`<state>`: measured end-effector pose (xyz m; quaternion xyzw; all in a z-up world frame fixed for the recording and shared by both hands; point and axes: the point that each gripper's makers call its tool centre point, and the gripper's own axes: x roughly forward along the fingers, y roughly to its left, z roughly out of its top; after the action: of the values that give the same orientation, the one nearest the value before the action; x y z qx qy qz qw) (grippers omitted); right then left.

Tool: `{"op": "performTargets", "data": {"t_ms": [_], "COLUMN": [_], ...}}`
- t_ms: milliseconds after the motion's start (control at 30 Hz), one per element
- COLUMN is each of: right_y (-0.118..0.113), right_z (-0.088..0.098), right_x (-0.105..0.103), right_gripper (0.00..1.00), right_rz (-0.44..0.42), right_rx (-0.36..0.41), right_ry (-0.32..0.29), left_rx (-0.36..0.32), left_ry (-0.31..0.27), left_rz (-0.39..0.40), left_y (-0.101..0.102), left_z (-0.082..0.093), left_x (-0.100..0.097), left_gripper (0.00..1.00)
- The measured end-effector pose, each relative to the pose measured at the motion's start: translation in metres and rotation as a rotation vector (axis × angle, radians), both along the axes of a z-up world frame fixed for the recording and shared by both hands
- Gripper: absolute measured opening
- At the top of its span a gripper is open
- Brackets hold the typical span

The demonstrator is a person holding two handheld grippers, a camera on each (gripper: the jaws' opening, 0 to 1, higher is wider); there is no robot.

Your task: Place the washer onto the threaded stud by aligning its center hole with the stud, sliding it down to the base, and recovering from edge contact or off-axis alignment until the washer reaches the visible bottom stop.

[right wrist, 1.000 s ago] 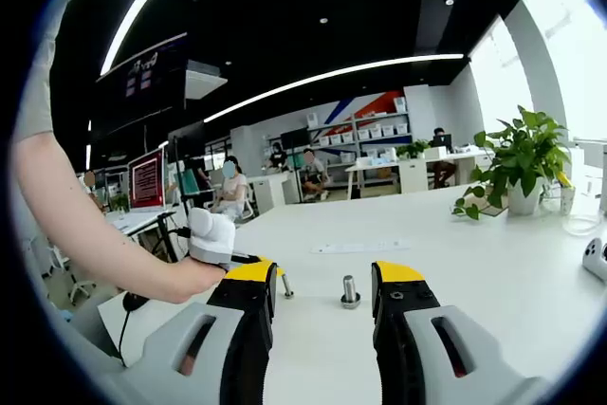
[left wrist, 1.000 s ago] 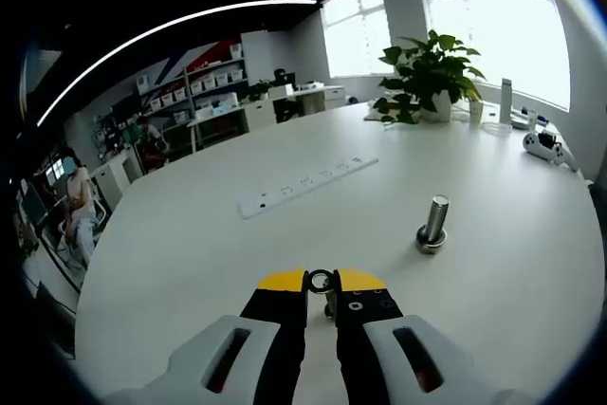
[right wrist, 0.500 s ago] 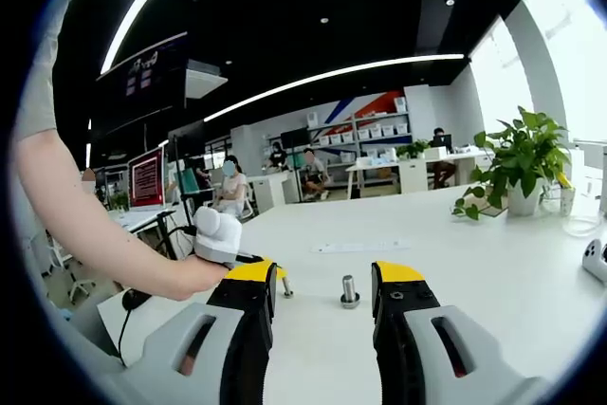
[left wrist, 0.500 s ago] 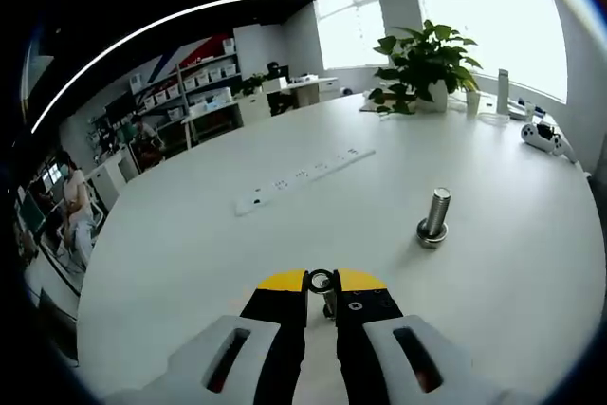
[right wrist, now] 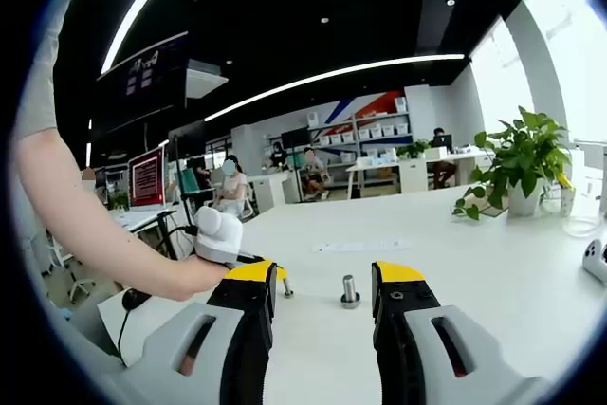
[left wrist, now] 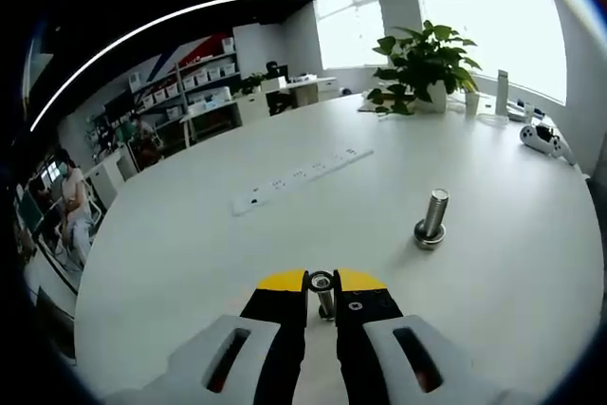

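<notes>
A steel threaded stud (left wrist: 432, 218) stands upright on its wide base on the white table (left wrist: 190, 244), ahead and to the right of my left gripper (left wrist: 321, 284). That gripper is shut on a small metal washer (left wrist: 321, 281) pinched at the jaw tips, above the table surface. In the right gripper view the stud (right wrist: 350, 291) appears in the gap between the jaws of my right gripper (right wrist: 324, 282), which is open and holds nothing. A person's hand carries the left gripper (right wrist: 282, 282) in from the left, well short of the stud.
A white power strip (left wrist: 302, 177) lies beyond the stud. A potted plant (left wrist: 422, 59), a bottle (left wrist: 501, 97) and a white game controller (left wrist: 542, 139) sit near the far right edge. Desks, shelves and seated people fill the room behind.
The left gripper with the washer has lifted and shifted slightly; the stud sits a little differently in its view. The right gripper has not moved.
</notes>
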<state>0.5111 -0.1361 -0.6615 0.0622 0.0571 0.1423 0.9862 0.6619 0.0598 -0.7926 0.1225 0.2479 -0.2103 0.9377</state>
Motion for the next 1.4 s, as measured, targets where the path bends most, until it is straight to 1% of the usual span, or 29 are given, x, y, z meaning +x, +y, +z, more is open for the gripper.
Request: {"op": "performTargets", "data": {"t_ms": [200, 367, 433, 500, 533, 567, 600, 667, 700, 800, 867, 967, 1400], "right_y": [-0.001, -0.0002, 0.0002, 0.0004, 0.0005, 0.0004, 0.0005, 0.0009, 0.0008, 0.001, 0.0012, 0.0016, 0.0022], "right_z": [-0.0005, -0.0004, -0.0002, -0.0004, -0.0002, 0.0001, 0.0004, -0.0001, 0.0003, 0.0003, 0.0003, 0.0002, -0.0002], "right_x": [0.0002, 0.0, -0.0002, -0.0004, -0.0005, -0.0006, -0.0006, -0.0008, -0.0008, -0.0007, -0.0009, -0.0009, -0.001], "right_gripper": [0.42, 0.42, 0.42, 0.42, 0.42, 0.42, 0.42, 0.42, 0.42, 0.43, 0.43, 0.43, 0.43], "right_rz": [-0.002, -0.001, 0.0, 0.0, 0.0, -0.001, -0.001, -0.001, -0.001, 0.0, 0.0, 0.001, 0.005], "right_rx": [0.001, 0.002, 0.003, 0.004, 0.003, 0.003, 0.004, 0.004, 0.004, 0.005, 0.006, 0.005, 0.004], "right_ry": [0.001, 0.002, 0.003, 0.004, 0.004, 0.003, 0.002, 0.004, 0.003, 0.003, 0.003, 0.003, 0.004], "left_rx": [0.006, 0.016, 0.003, 0.018, -0.003, -0.006, 0.003, -0.027, -0.016, -0.033, -0.024, -0.031, -0.053], "left_ry": [0.009, -0.001, 0.008, 0.0, 0.012, 0.013, 0.001, 0.007, 0.003, 0.004, 0.0, -0.001, -0.01], "left_rz": [-0.002, -0.001, 0.001, 0.0, 0.003, 0.0, 0.002, 0.008, 0.01, 0.007, 0.007, 0.019, 0.026], "left_y": [0.0001, 0.0012, 0.0005, 0.0018, 0.0005, 0.0002, 0.0014, -0.0011, -0.0001, -0.0016, -0.0006, 0.0017, 0.0007], "left_z": [-0.003, -0.0012, -0.0018, -0.002, -0.0031, -0.0031, -0.0021, -0.0018, -0.0017, -0.0007, -0.0003, 0.0003, 0.0043], "left_x": [-0.0005, -0.0004, -0.0012, -0.0013, -0.0019, -0.0018, -0.0005, -0.0015, -0.0014, -0.0029, -0.0038, -0.0034, -0.0041], "left_gripper": [0.08, 0.08, 0.08, 0.08, 0.08, 0.08, 0.09, 0.11, 0.13, 0.13, 0.13, 0.13, 0.15]}}
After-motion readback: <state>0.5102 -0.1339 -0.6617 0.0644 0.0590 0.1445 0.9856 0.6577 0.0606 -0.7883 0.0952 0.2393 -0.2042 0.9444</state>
